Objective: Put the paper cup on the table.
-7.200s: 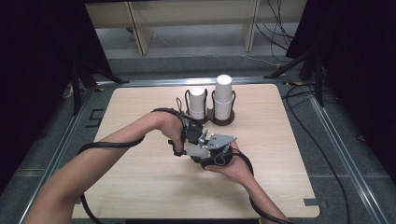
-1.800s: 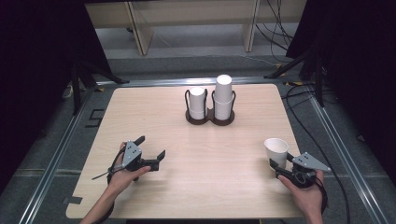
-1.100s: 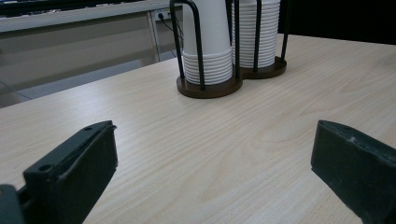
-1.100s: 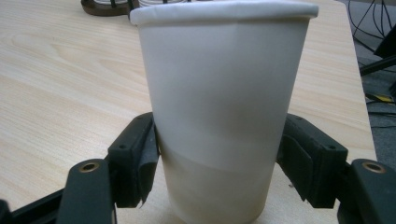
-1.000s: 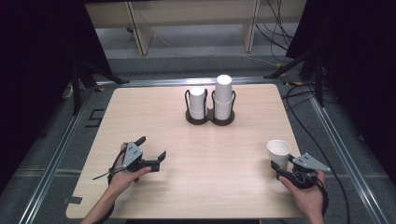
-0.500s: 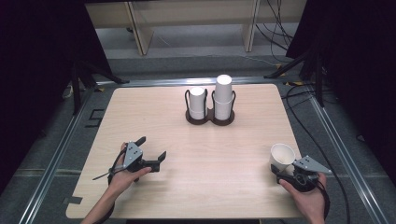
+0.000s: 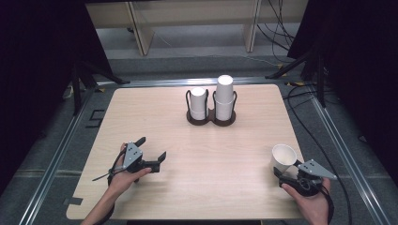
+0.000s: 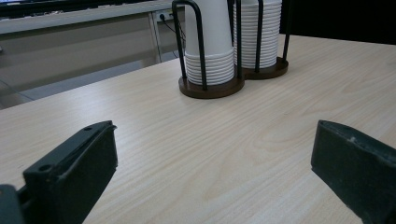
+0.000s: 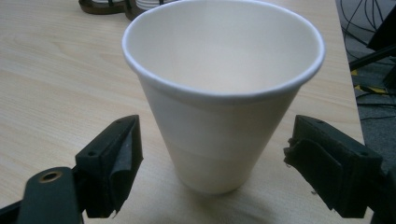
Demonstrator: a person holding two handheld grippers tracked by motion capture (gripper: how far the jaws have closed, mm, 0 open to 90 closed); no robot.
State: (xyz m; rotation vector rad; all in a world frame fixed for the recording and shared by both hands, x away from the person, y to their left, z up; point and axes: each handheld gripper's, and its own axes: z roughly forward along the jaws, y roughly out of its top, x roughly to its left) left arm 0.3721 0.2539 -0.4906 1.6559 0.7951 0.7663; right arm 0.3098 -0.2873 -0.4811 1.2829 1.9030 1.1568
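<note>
The right gripper (image 9: 212, 168) is sitting with jaws spread either side of the cup (image 9: 223, 88), not touching it; the cup is standing upright near the table's (image 7: 234, 154) right front edge. The left gripper (image 7: 151, 151) is resting wide open at front left. Farther back, the holder (image 7: 210, 117) is carrying two cup stacks.

Matt white paper cup (image 9: 219, 112), pale wood-grain table (image 7: 244, 154)
</note>
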